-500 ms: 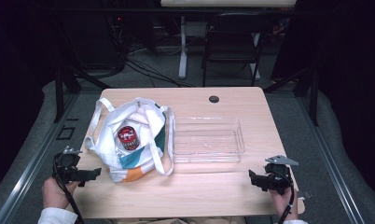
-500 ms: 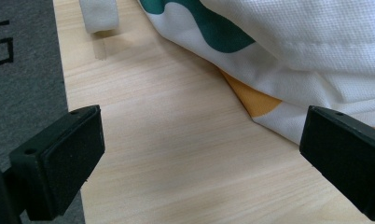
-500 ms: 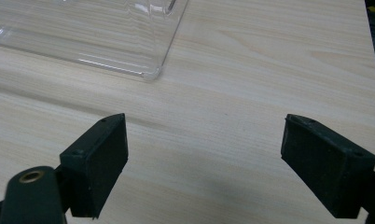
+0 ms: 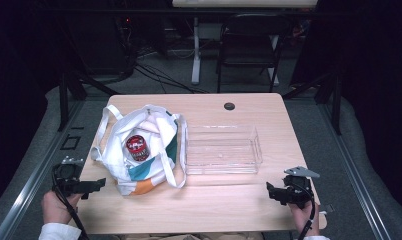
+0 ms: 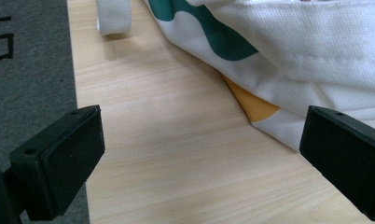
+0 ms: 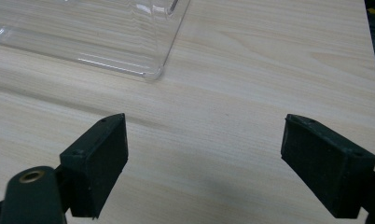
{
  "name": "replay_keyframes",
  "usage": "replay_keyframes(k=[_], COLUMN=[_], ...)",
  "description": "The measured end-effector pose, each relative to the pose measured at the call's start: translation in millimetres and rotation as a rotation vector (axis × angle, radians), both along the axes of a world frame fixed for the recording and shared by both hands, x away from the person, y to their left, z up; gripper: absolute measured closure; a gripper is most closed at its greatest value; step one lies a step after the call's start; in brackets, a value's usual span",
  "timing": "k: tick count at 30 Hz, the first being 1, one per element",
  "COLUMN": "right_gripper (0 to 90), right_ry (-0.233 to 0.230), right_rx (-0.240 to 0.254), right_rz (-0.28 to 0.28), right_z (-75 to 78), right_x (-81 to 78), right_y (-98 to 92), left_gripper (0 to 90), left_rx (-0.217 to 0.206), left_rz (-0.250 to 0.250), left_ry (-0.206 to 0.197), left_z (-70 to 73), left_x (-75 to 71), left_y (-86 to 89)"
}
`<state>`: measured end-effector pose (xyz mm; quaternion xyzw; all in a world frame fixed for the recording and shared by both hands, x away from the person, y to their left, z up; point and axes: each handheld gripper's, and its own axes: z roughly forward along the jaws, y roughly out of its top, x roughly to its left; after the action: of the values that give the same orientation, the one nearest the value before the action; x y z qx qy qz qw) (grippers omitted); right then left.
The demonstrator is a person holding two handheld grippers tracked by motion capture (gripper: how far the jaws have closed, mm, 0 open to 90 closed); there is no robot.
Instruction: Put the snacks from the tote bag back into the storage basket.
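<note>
While both hands rest at the near edge of the pale wooden table (image 4: 209, 210), the left gripper (image 4: 100, 183) has its jaws spread wide with nothing between them. Just ahead of its right jaw lies a white cloth tote bag with green and orange patches (image 4: 144, 160), a red-labelled round can (image 4: 136, 148) inside it. Farther right sits a clear plastic rectangular tray (image 4: 223, 150), ahead of the left jaw of the right gripper (image 4: 270, 190), whose jaws also stand released above bare wood.
</note>
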<state>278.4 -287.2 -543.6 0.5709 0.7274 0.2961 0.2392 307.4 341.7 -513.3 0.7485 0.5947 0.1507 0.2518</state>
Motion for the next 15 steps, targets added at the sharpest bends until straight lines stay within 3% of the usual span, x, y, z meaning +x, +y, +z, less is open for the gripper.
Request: replay_keyframes(k=[12, 15], right_gripper=[14.1, 14.1], right_ry=[0.002, 0.003], right_rx=[-0.002, -0.006], right_rz=[0.004, 0.005], right_z=[-0.3, -0.1], right_x=[-0.1, -0.2], right_y=[0.7, 1.3], left_gripper=[0.0, 0.0], left_rx=[0.006, 0.023], left_rz=[-0.013, -0.008], left_ry=[-0.016, -0.035], left_z=[9.9, 17.9], left_x=[-1.7, -2.5], left_y=[-6.1, -6.5])
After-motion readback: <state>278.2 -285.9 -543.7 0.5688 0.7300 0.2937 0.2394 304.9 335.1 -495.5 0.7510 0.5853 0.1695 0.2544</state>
